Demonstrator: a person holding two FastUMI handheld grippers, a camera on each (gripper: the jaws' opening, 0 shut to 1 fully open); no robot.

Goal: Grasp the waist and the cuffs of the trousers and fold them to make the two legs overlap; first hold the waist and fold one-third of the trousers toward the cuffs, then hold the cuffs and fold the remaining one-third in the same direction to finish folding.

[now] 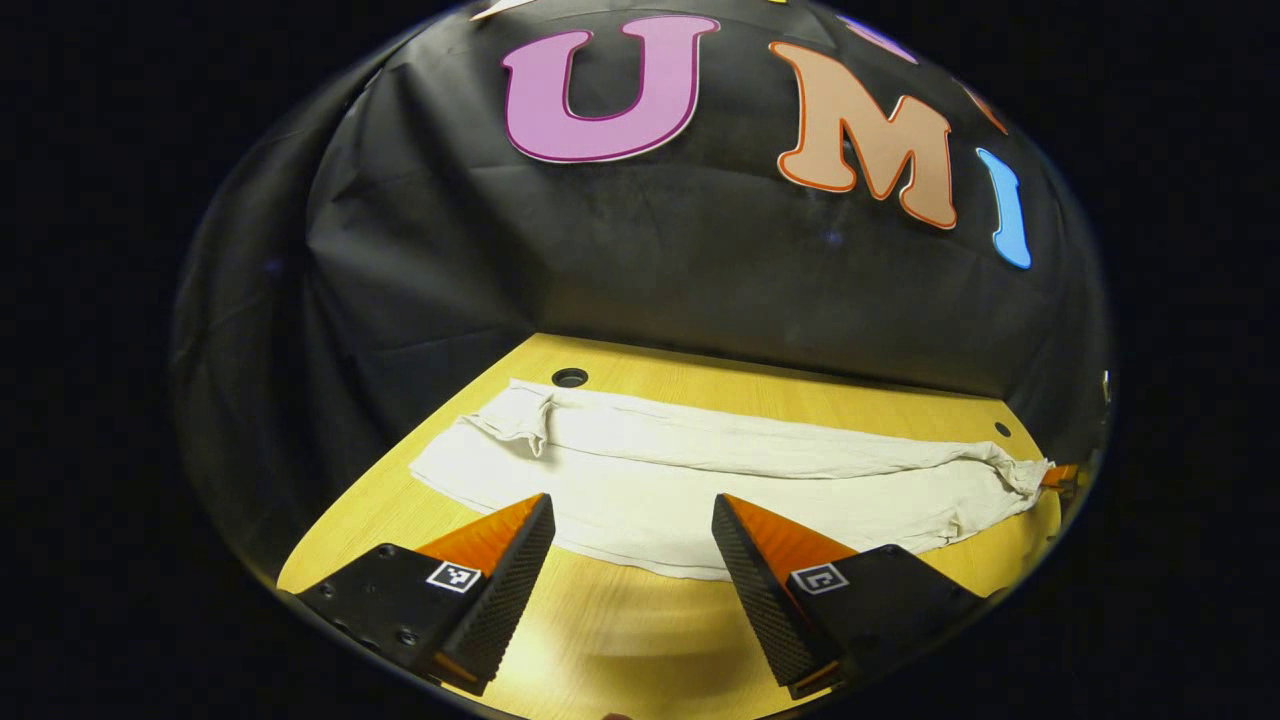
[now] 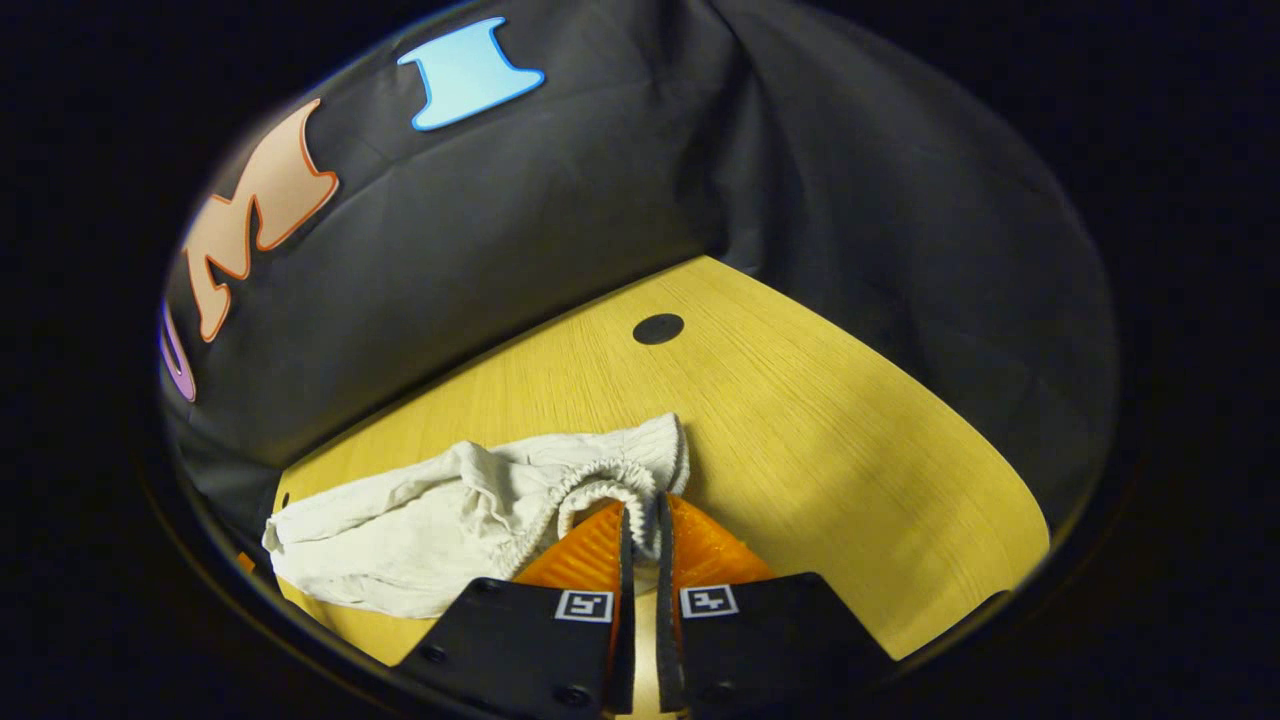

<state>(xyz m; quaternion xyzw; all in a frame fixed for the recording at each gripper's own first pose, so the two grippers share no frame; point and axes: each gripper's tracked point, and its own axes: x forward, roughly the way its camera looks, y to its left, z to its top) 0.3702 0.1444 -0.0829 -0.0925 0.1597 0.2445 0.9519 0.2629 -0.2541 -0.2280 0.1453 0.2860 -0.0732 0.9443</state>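
Pale cream trousers [image 1: 700, 470] lie stretched flat across the wooden table [image 1: 620, 640], legs side by side. In the left gripper view the cuff end [image 1: 520, 415] is at the left, with one corner turned over. My left gripper [image 1: 632, 505] hovers open over the near edge of the cloth, nothing between its fingers. At the far right end, the right gripper [image 1: 1058, 477] touches the bunched cloth. In the right gripper view my right gripper [image 2: 640, 520] is shut on the elastic waistband [image 2: 610, 470], and the trousers [image 2: 430, 520] bunch away to the left.
Round cable holes [image 1: 570, 377] [image 1: 1002, 429] sit near the table's back edge, and another hole [image 2: 658, 328] lies beyond the waistband. Bare tabletop [image 2: 850, 430] spreads to the right of the right gripper. The black cloth wall [image 1: 700, 250] closes the back and sides.
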